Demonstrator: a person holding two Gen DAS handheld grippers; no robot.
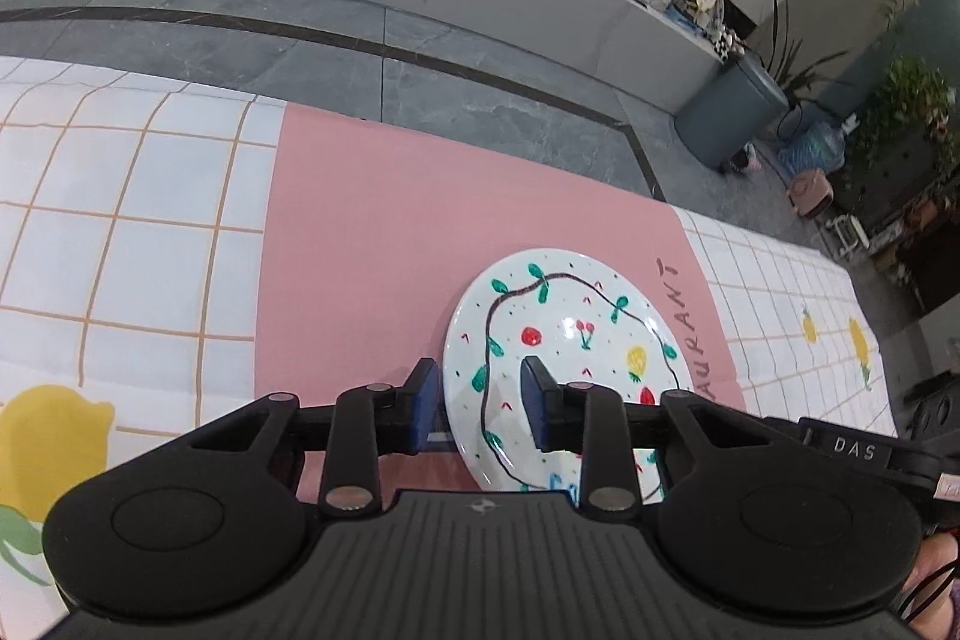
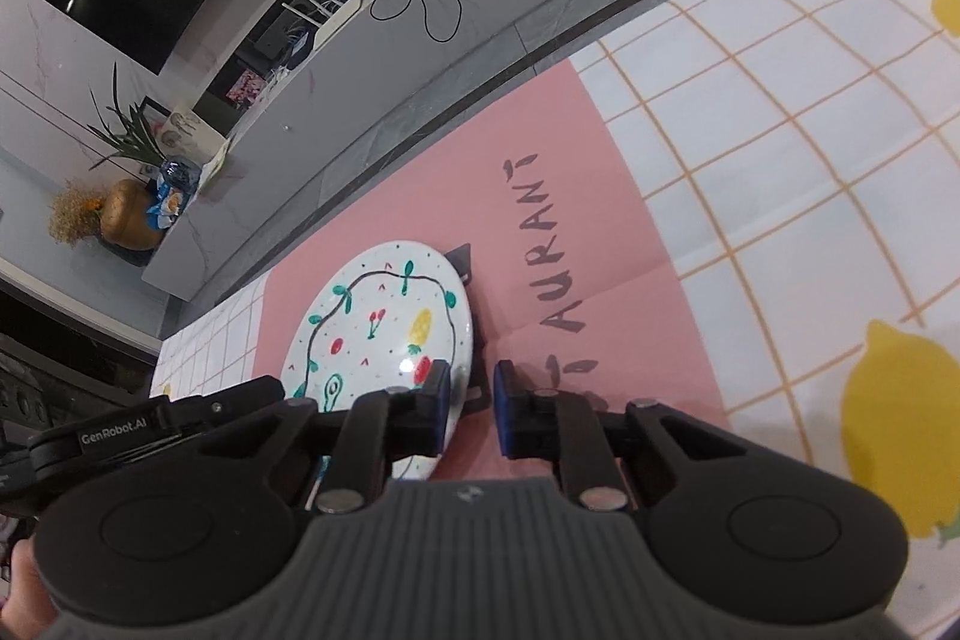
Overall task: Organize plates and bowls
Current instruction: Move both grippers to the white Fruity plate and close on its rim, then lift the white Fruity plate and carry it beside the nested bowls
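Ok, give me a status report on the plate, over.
Left gripper open, straddling the painted plate rim. Right gripper narrow around the opposite rim, contact unclear. Plate over pink mat. Dark piece under plate edge, unidentified.

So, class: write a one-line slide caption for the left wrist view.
Left gripper straddles the rim of a painted plate on a pink mat.

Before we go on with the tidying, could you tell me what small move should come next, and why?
Probably close both grippers fully onto the plate before any lift. The left gripper straddles one rim and the right gripper the opposite rim, yet a gap shows beside each rim, so neither grip looks firm.
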